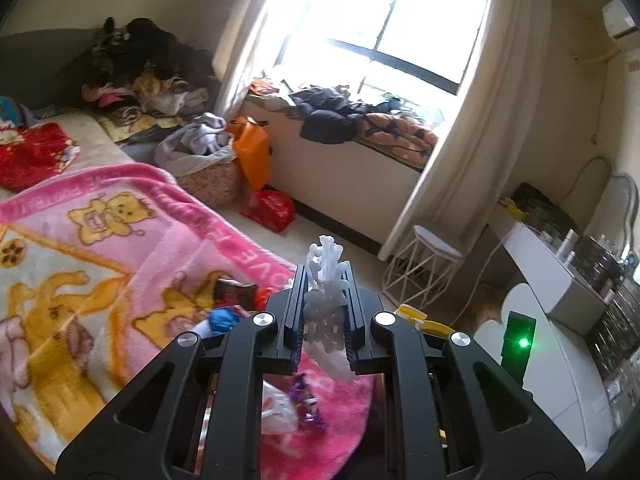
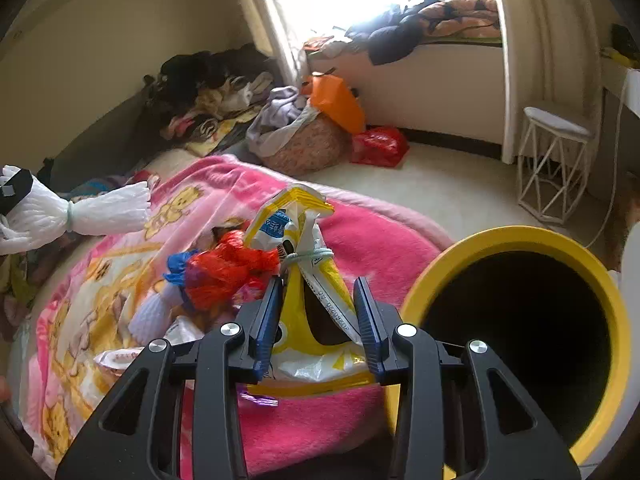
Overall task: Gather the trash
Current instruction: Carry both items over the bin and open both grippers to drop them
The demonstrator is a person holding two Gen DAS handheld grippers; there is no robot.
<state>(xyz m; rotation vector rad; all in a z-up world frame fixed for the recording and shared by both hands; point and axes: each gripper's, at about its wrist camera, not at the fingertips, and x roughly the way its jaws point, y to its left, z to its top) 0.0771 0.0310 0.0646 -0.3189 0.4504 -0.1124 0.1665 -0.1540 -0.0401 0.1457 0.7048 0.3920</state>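
Left claw (image 1: 324,280) clamped on a white foam net sleeve (image 1: 326,304), crumpled, tied with a band, held up off the bed. Right claw (image 2: 318,296) clamped on a yellow-white snack wrapper (image 2: 308,280), twisted and tied with pale string, held above the pink blanket (image 2: 340,240) just beside the yellow bin (image 2: 516,240). More scraps on the blanket near its edge: red bag (image 2: 224,272), blue bit (image 2: 180,266).

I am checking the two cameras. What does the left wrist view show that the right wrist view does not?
Only the left wrist view: the window panes and the left gripper shut on white foam netting. Only the right wrist view: the yellow bin and the right gripper holding a yellow wrapper. Both: the pink blanket, orange bag and white stool.
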